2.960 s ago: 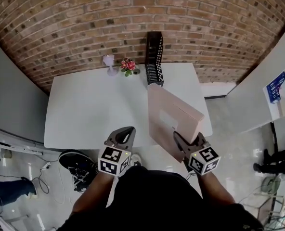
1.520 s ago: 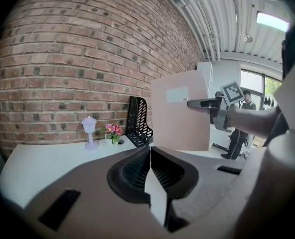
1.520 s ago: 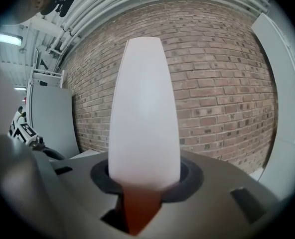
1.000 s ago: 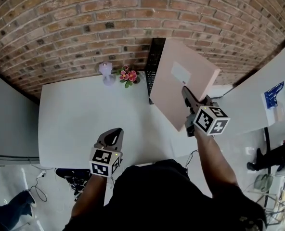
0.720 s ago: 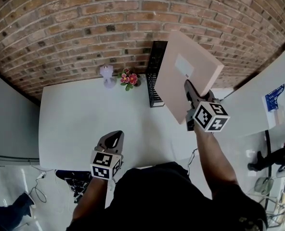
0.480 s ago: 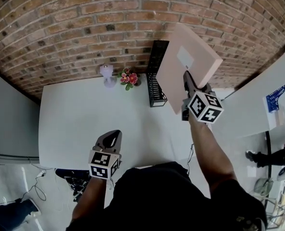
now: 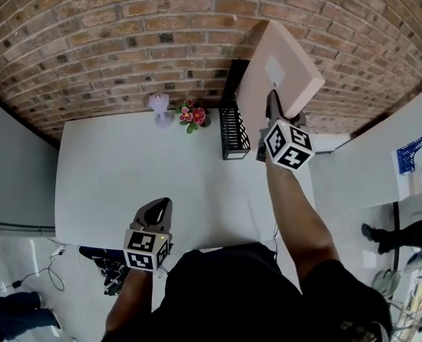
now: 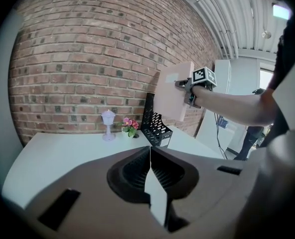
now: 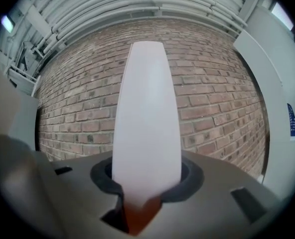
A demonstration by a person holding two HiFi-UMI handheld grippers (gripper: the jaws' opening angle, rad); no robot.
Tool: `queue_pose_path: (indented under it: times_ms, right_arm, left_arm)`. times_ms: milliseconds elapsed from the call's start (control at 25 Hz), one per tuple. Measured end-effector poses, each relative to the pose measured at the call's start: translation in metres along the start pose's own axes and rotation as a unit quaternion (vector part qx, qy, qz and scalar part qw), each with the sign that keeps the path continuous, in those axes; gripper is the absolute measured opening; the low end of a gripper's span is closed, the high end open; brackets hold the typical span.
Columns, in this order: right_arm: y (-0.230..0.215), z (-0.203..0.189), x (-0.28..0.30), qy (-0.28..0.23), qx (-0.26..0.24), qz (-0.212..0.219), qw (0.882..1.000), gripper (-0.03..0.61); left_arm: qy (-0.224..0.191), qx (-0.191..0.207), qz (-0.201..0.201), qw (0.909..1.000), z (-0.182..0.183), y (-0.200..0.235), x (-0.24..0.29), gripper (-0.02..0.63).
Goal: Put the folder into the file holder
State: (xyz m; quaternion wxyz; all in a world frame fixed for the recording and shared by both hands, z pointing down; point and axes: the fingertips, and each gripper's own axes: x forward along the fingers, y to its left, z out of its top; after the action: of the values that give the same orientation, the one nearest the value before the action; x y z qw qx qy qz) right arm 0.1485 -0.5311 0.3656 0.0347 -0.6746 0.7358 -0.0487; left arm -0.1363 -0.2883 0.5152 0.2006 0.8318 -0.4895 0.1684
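A pale pink box folder [image 7: 279,66] hangs in the air, tilted, above and just right of the black mesh file holder [image 7: 232,123], which stands at the table's back edge by the brick wall. My right gripper [image 7: 273,111] is shut on the folder's lower edge. The right gripper view shows the folder's edge [image 9: 146,118] rising from between the jaws of the right gripper [image 9: 142,195]. My left gripper [image 7: 156,211] hovers at the table's front edge, shut and empty. From the left gripper [image 8: 149,158], the folder [image 8: 172,97] shows above the holder [image 8: 155,126].
On the white table [image 7: 125,169], a small white lamp [image 7: 159,109] and a pink flower pot [image 7: 192,114] stand left of the holder. The brick wall [image 7: 125,41] runs close behind. A white cabinet [image 7: 382,155] and a person's legs [image 7: 386,237] are at the right.
My right gripper has carried the folder up and away from me, from beside the table's front to above the file holder, turning it more upright. The left gripper has barely moved.
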Motion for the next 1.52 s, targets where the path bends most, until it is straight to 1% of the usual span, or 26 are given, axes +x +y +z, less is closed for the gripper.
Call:
queue_pose_path:
  times_ms: [200,440,680,840,1040,1280,1520]
  right_arm:
    - [0.009,-0.008,0.012,-0.021,0.007,-0.014,1.000,0.163]
    - [0.016,-0.020,0.030,-0.032,-0.005,-0.025,0.999,0.164]
    - [0.017,-0.029,0.032,-0.048,-0.021,-0.033,0.998,0.167]
    - [0.022,-0.046,0.033,-0.029,-0.042,-0.021,0.998,0.169]
    - [0.020,-0.063,0.035,-0.014,-0.030,-0.021,0.999,0.169]
    - [0.020,-0.079,0.035,-0.006,-0.041,-0.018,0.999,0.171]
    - [0.017,-0.105,0.037,0.034,-0.038,-0.017,0.999,0.178]
  left_arm:
    - [0.005,-0.008,0.009,0.9999,-0.002,0.007,-0.005,0.006]
    - [0.017,-0.003,0.012,0.9998,-0.005,0.015,-0.005,0.005]
    - [0.025,-0.011,0.015,0.9995,-0.013,0.023,-0.008,0.005]
    - [0.028,-0.020,0.008,0.9994,-0.016,0.021,-0.006,0.006]
    - [0.024,-0.016,-0.002,0.9996,-0.010,0.017,0.000,0.006]
    - [0.028,-0.019,0.002,0.9994,-0.012,0.017,0.001,0.006]
    - [0.032,-0.020,0.002,0.9993,-0.015,0.015,0.002,0.005]
